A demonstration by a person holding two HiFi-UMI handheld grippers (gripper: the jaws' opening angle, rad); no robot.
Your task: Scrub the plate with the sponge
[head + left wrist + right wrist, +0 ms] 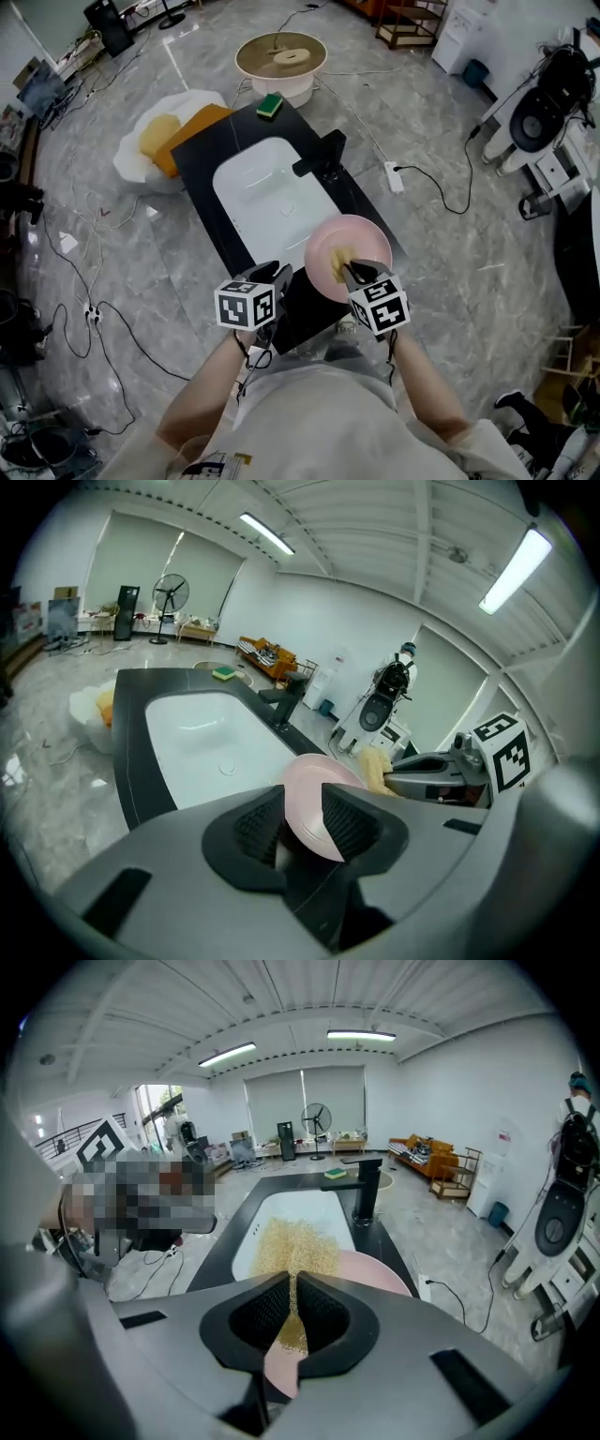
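A pink plate [361,242] sits over the near right corner of the black counter [208,150], beside the sink. My right gripper [351,273] is shut on a yellow fibrous sponge [289,1244], which lies against the plate's [380,1274] face. My left gripper [279,277] stands at the plate's left rim. In the left gripper view that rim [314,799] runs between the left gripper's [302,819] jaws, which stand apart with a gap beside it. The same sponge [375,767] shows behind the plate there.
A white sink basin [267,202] fills the counter's middle, with a black faucet [321,156] on its right. A green and yellow sponge [270,105] lies at the far end. Yellow cushions [173,136], a round stand [279,56], cables and a power strip [394,176] are on the floor.
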